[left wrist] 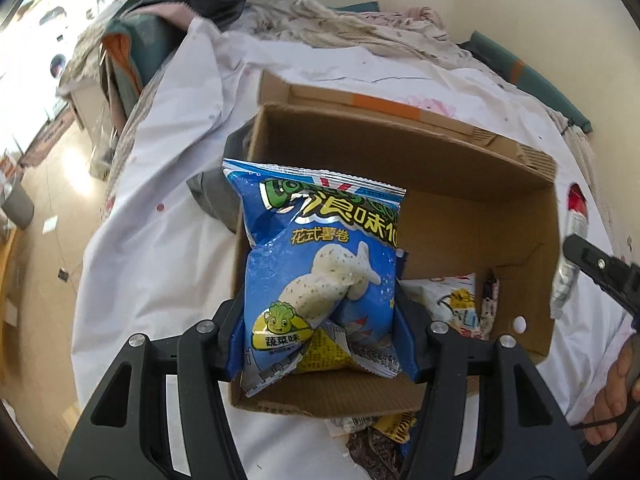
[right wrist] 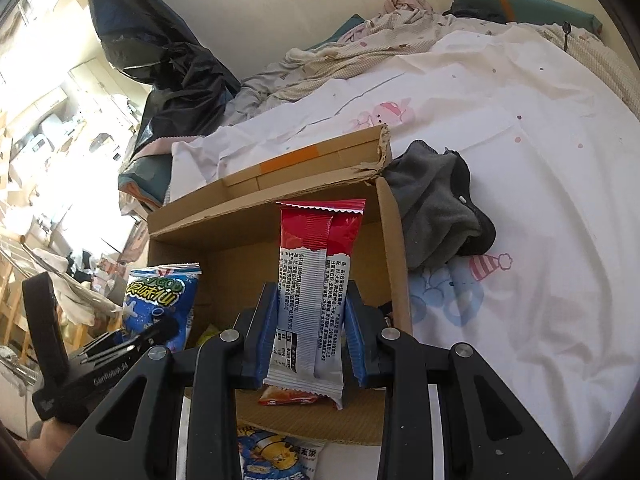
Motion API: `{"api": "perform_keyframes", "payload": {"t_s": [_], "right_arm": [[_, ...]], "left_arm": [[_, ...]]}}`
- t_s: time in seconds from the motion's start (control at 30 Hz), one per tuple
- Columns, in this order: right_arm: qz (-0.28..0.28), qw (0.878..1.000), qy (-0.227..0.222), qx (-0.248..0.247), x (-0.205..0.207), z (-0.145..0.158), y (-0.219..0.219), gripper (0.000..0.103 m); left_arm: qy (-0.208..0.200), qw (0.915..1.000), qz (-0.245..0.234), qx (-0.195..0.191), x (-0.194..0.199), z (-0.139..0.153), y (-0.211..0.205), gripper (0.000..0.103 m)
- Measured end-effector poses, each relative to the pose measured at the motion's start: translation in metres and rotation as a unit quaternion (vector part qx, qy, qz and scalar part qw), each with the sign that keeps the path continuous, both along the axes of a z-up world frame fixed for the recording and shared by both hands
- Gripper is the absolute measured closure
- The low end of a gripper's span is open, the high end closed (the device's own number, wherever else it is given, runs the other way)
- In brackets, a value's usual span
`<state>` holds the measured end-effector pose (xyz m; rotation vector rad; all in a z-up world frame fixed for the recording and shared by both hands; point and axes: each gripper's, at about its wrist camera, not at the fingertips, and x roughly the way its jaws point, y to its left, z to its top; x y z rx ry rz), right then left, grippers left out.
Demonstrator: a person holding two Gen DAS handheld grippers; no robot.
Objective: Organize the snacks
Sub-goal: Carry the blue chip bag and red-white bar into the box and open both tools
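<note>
The fingers [left wrist: 404, 320] of the left gripper [left wrist: 320, 320] squeeze a puffy, light blue chip bag [left wrist: 320, 256] low down, while the right gripper [right wrist: 310, 320] pinches a thin, crinkly red snack packet [right wrist: 316, 272] above the cardboard box [right wrist: 256, 204].

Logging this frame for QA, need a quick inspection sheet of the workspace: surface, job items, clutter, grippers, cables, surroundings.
Surface: bed with white printed sheet, rumpled.
Job's things: open cardboard box on the bed; blue snack bag and red-and-white snack packet held over it; more packets already inside; more snack packets lie outside by its near edge.
Clutter: grey cloth beside the box; crumpled bedding by the wall; black plastic bag.
Grippers: left gripper shut on the blue bag; right gripper shut on the red-and-white packet.
Cables: nothing seen.
Surroundings: cream wall, sunlit cluttered room to the left.
</note>
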<state>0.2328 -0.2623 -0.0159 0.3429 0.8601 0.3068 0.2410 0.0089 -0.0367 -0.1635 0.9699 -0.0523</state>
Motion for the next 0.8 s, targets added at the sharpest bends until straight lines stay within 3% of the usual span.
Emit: {"api": "perform_keyframes", "payload": {"t_s": [0.2,0.47,0.63,0.73,0.8], "right_arm": [[0.012,1.0,0.022,-0.018,0.007,-0.012,0.008,0.07],[0.038,0.994,0.067,-0.082,0.013,-0.036,0.031,0.07],[0.043,0.992,0.08,-0.089,0.013,-0.044,0.033,0.069],[0.042,0.992,0.082,-0.087,0.012,-0.045,0.033,0.067],[0.043,0.992,0.079,-0.084,0.012,-0.043,0.033,0.067]], "left_arm": [[-0.002,0.9997,-0.01,-0.02,0.0,0.0,-0.003,0.048],[0.024,0.9992,-0.02,-0.025,0.005,-0.011,-0.012,0.047],[0.022,0.999,-0.037,-0.01,0.002,-0.012,-0.019,0.046],[0.026,0.999,-0.036,-0.003,0.002,-0.013,-0.021,0.042],[0.027,0.999,-0.035,0.0,0.001,-0.013,-0.021,0.03]]}}
